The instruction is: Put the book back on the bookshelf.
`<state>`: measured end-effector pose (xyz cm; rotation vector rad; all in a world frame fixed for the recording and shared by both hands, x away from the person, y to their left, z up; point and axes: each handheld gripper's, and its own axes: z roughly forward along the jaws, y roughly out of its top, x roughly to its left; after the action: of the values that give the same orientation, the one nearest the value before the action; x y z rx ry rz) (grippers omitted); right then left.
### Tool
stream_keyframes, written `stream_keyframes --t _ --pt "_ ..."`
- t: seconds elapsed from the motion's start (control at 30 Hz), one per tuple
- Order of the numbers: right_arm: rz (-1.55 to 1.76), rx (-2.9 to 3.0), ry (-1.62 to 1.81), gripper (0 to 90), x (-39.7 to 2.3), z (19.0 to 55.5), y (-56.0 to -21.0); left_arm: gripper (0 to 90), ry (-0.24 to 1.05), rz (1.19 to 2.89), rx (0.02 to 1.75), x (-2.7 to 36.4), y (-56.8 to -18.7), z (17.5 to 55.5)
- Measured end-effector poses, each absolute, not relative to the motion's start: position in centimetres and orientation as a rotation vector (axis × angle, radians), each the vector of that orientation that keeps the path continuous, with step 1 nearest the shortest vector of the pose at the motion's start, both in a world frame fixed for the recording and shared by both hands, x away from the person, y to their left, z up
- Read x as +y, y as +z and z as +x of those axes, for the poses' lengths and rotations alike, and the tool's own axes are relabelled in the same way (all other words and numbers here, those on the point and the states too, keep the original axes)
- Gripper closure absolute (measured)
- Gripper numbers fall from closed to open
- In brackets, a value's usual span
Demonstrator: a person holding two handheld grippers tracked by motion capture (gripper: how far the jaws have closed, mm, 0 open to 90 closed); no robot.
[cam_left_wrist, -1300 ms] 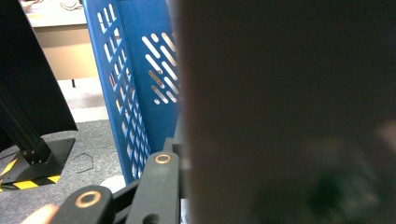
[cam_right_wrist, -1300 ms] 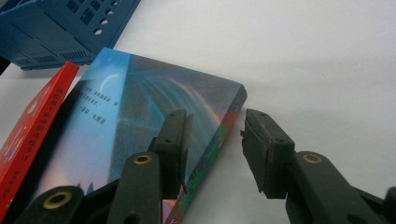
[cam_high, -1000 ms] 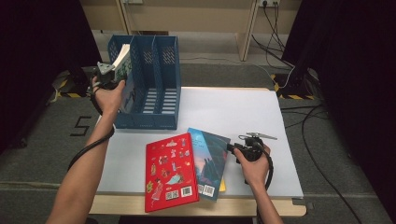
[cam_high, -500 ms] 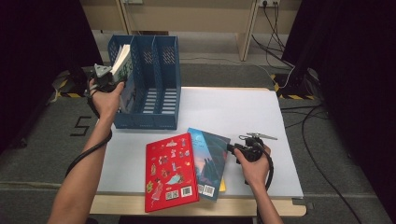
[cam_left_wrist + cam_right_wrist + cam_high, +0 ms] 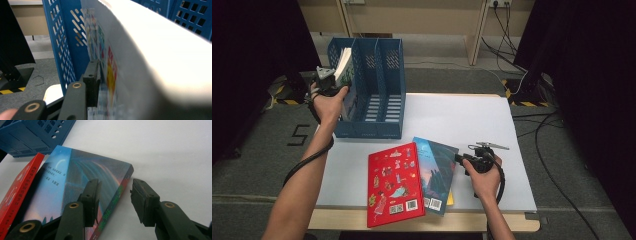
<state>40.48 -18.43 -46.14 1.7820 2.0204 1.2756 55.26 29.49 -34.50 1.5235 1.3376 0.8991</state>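
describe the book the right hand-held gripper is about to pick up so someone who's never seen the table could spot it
Start at the white table, with the blue file rack at its far left corner, and look at the near edge, where books lie flat and overlapping. The one you want is the blue book to the right of the red book. Its dusky blue cover sets it apart, and the right hand-held gripper straddles its right edge.

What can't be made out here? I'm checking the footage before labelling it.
- Left gripper view: the white book's cover print is blurred, too close to the lens; the second jaw of the left hand-held gripper is hidden behind it.
- High view: a yellow item lies mostly covered by the blue book.
- High view: barcode text on the red book is too small.
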Motion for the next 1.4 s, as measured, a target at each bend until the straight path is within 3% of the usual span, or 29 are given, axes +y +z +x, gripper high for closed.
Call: stream_keyframes --t 0.43,1.4 --pt "1.791 2.026 1.272 57.7 -18.5 40.5 -46.2 72.7 0.891 1.564 1.403 29.5 -34.0 55.9" --pt "1.789 2.012 1.273 57.7 -18.6 40.6 -46.2 73.7 0.867 1.495 1.373 31.4 -33.6 55.8"
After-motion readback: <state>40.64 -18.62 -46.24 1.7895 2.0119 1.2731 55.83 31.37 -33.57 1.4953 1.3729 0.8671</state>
